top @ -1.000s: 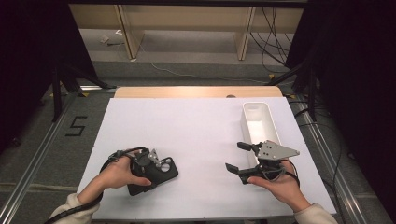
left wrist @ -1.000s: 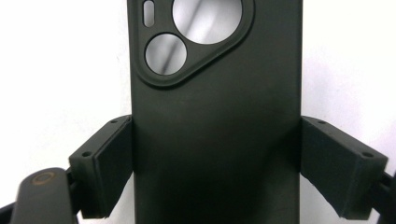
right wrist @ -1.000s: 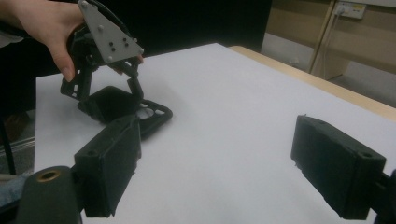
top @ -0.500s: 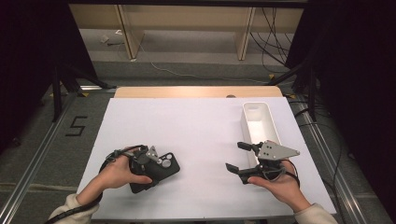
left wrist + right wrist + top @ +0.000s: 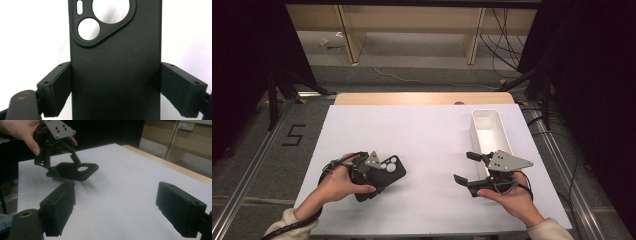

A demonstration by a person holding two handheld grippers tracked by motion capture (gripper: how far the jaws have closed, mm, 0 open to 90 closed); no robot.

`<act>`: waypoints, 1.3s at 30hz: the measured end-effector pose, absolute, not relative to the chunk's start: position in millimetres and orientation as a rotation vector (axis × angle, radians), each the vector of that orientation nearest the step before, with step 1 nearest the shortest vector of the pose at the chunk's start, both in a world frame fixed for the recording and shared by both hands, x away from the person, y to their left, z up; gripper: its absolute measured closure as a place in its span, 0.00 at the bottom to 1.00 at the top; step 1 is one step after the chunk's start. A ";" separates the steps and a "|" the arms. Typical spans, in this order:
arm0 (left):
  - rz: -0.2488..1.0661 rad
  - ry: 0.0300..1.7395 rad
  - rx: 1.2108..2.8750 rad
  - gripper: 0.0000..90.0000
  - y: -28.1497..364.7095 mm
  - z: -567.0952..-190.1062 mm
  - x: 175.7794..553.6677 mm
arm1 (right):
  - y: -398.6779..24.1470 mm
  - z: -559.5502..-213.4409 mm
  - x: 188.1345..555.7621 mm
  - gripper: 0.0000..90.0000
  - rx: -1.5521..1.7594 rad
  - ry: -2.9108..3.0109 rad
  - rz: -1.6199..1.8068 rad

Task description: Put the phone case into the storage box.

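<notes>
High view: the left gripper (image 5: 377,172) clamps a black phone case (image 5: 384,176) on the white table (image 5: 427,145), well left of the white bin (image 5: 489,131). Left gripper view has the case (image 5: 115,62) running up between the two pads, each pressed against a long edge, camera cutouts at the far end. Right gripper view catches one end of the case (image 5: 75,171) on the table and the other raised in that grip. Just in front of the bin, the right gripper (image 5: 469,167) hovers in a hand (image 5: 507,197), jaws spread wide with nothing between them, pointing away from the bin toward the case
</notes>
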State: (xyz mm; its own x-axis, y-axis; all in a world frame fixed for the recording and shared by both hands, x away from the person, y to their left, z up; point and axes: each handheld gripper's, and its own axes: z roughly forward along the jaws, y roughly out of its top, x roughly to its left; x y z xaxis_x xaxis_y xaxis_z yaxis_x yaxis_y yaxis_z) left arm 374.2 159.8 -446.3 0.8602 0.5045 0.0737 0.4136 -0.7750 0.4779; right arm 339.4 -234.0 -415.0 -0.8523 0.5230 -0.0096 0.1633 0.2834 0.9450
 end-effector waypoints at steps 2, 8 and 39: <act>0.278 0.684 2.568 0.16 159.9 -445.6 373.9 | -234.1 -415.0 339.4 0.19 0.624 2.240 1.590; 0.318 0.714 2.488 0.16 160.9 -442.3 374.9 | -234.4 -414.7 339.6 0.19 0.630 2.235 1.592; 0.453 0.707 2.224 0.16 146.7 -432.3 369.1 | -216.7 -412.2 350.9 0.19 0.647 2.217 1.617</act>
State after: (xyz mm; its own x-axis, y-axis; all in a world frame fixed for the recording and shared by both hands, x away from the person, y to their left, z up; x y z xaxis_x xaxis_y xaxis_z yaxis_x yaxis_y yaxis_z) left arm 369.1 146.7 -432.3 0.7851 0.6111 0.1008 0.3474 -0.5693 0.7451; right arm 350.9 -216.7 -412.2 -0.8457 0.5337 0.0074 0.1701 0.2563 0.9515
